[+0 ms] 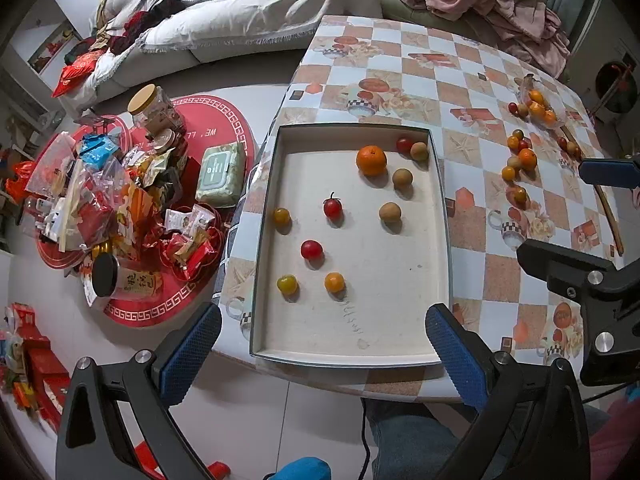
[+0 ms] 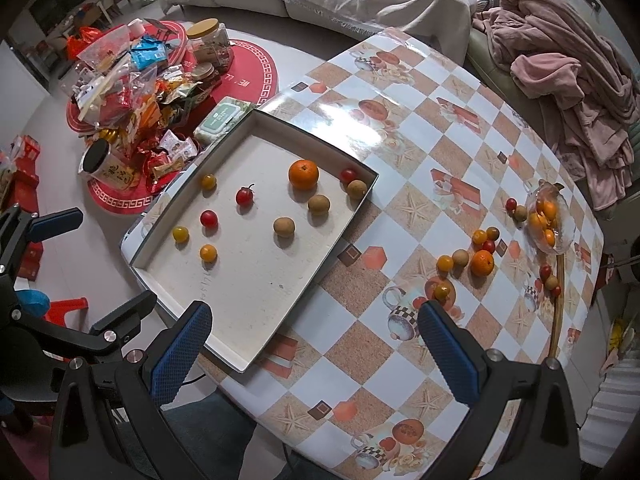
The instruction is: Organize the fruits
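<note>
A shallow white box tray (image 1: 400, 312) (image 2: 248, 304) lies on the checkered table. In it sit an orange (image 1: 371, 160) (image 2: 303, 174), three brown longans (image 1: 390, 212) (image 2: 284, 226), and several red and yellow cherry tomatoes (image 1: 311, 249) (image 2: 209, 218). More loose fruit (image 1: 520, 160) (image 2: 476, 256) is scattered on the table to the right of the tray, and a clear bag of small oranges (image 1: 540, 106) (image 2: 546, 220) lies farther back. My left gripper (image 1: 324, 354) hovers open over the tray's near edge, empty. My right gripper (image 2: 314, 348) is open and empty above the tray's near right corner.
A low red round table (image 1: 160, 216) (image 2: 168, 92) piled with snack packets, jars and a wipes pack stands left of the table. A sofa with pink clothes (image 1: 500, 4) (image 2: 580, 92) is behind. A wooden stick (image 2: 558, 300) lies near the table's right edge. The person's leg shows below.
</note>
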The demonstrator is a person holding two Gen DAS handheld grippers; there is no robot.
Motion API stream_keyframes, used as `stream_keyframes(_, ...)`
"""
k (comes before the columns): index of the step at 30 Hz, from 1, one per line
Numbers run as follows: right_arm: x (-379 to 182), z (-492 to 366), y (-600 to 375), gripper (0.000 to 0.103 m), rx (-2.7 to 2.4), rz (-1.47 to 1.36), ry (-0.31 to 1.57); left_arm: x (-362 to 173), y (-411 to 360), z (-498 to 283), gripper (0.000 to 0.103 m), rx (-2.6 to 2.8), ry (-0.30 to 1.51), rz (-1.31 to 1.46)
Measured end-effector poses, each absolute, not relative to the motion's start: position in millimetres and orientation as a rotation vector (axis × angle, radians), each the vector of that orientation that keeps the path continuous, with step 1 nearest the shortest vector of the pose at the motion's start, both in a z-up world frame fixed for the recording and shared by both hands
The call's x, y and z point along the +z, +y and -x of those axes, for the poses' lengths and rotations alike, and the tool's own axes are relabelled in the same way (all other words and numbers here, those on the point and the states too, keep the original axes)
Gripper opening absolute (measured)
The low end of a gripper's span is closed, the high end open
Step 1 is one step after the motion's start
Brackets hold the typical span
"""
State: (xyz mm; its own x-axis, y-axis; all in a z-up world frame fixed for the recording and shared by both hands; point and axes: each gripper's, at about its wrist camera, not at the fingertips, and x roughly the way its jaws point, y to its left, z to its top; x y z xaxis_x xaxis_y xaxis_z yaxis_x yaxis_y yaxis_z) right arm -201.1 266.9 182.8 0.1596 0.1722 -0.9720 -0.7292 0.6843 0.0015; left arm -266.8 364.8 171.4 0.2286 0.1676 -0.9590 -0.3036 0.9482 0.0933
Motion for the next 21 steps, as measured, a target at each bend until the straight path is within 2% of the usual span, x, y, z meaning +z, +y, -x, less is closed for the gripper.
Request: stream_keyframes(21,182.7,201.4,266.8,0.103,0.691,0.542,1.255,170.7,358.8,264.1,0.103,0.3,1.305,0.109)
